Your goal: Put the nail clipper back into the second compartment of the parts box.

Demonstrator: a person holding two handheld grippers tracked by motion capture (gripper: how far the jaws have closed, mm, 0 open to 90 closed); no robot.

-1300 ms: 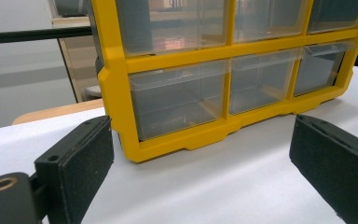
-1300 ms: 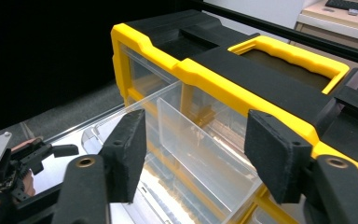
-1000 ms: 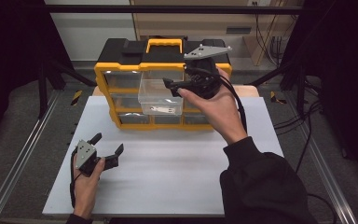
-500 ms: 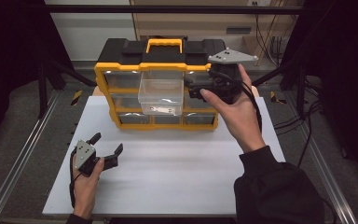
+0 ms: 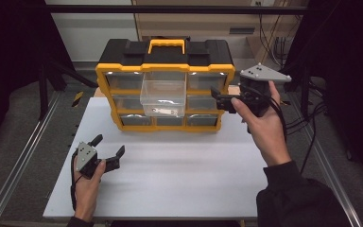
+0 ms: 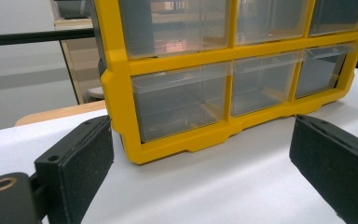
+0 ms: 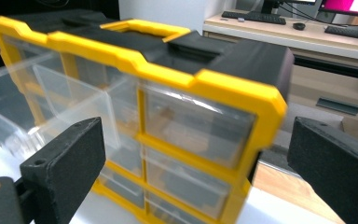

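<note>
The middle clear plastic drawer (image 5: 163, 98) of the yellow-and-black drawer cabinet (image 5: 123, 101) stands pulled out, to the left of the right claw (image 5: 219, 100), apart from it. This claw has just been opening; its jaws are wide with nothing between them. I judge the pulling is done; taking the small white parts (image 5: 164, 111) inside remains. The left claw (image 5: 108, 151) rests open and empty on the white table (image 5: 184, 175), the cabinet ahead of it. One cabinet, nine drawers, one open.

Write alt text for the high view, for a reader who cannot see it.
A yellow and black drawer organizer stands at the back of a white table, its clear top middle drawer pulled out. The right claw, open and empty, is held beside the cabinet's right end, while the left claw rests open on the table near the front left.
</note>
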